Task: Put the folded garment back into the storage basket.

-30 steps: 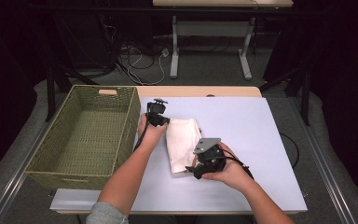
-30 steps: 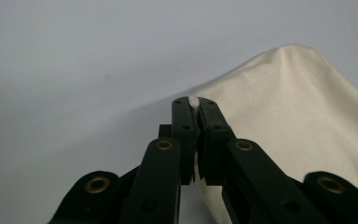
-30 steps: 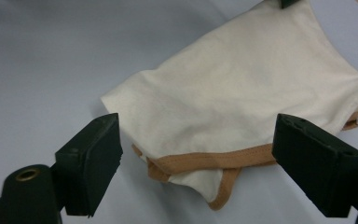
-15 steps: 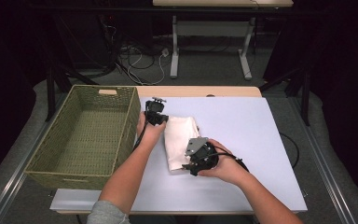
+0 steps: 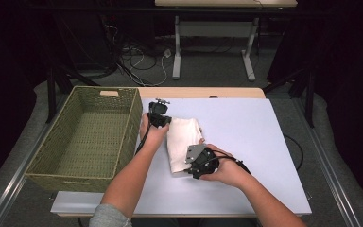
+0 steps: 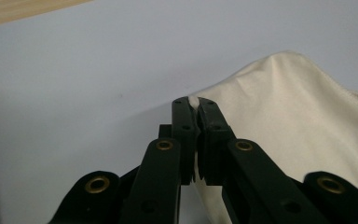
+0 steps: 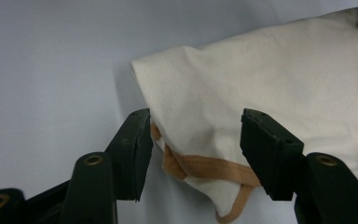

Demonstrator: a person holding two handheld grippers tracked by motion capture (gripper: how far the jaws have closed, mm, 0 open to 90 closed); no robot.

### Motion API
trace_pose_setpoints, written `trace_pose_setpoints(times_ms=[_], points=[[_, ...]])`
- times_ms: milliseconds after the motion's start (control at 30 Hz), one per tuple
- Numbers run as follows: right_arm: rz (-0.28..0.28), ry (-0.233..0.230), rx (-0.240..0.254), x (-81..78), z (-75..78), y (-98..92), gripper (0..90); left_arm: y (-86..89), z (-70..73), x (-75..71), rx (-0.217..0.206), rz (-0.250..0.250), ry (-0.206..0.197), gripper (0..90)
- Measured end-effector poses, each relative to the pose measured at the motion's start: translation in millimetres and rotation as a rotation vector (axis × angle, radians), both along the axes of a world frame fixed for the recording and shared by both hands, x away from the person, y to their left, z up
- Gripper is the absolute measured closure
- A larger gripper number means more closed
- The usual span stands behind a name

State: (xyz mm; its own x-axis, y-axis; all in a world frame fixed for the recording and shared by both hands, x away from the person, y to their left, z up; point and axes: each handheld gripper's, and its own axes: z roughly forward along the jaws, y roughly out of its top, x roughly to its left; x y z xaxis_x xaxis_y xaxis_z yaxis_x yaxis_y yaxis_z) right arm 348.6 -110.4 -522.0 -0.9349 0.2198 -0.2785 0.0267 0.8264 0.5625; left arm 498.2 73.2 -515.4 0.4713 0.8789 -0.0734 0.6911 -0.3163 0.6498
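1. A folded cream cloth bag (image 5: 183,142) is seen lying on the pale sheet (image 5: 246,142) that covers the counter (image 5: 203,92), near the sheet's middle and just to the right of a woven green basket (image 5: 90,137).
2. The basket is set at the left side of the counter, with its long side running away from the person.
3. The left hand-held gripper (image 5: 159,118) is held at the far left corner of the bag, between the bag and the basket.
4. In the left gripper view, the jaws of the left hand-held gripper (image 6: 195,105) are clenched on a thin fold of the bag (image 6: 289,121) at its edge; a sliver of cream cloth is pinched between the tips.
5. The right hand-held gripper (image 5: 194,166) is held at the near right corner of the bag, with a grey plate on its top.
6. In the right gripper view, the right hand-held gripper (image 7: 193,140) is set with 1 jaw on each side of the bag's corner (image 7: 261,84); the jaws have just been closing, with the cloth between them.
7. The pads are not yet pressed on the cloth; a gap is left on each side, so this hand-held gripper is counted as released.
8. A tan strap (image 7: 205,165) is seen at that corner, looping out from under the cream cloth and lying between the 2 jaws.
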Motion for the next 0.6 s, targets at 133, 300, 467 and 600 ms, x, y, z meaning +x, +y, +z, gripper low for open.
trace_pose_setpoints(times_ms=[133, 300, 467, 600], points=[[0.017, 0.000, -0.001, 0.6, -2.5, 1.7, 43.8, -0.7, 0.6, -0.2, 0.001, -0.005, -0.012, 86.7], [0.047, 0.008, 0.014, -1.5, -2.9, 4.2, 45.5, -1.3, 0.3, 0.4, 0.001, -0.006, -0.013, 86.7], [0.080, 0.028, 0.001, -1.4, -7.3, 8.0, 51.5, -3.1, -0.1, 4.1, -0.003, -0.006, -0.025, 86.7], [0.086, 0.033, -0.009, -0.8, -10.3, 10.9, 52.9, -5.4, -1.3, 4.9, 0.003, -0.013, -0.041, 86.7]])
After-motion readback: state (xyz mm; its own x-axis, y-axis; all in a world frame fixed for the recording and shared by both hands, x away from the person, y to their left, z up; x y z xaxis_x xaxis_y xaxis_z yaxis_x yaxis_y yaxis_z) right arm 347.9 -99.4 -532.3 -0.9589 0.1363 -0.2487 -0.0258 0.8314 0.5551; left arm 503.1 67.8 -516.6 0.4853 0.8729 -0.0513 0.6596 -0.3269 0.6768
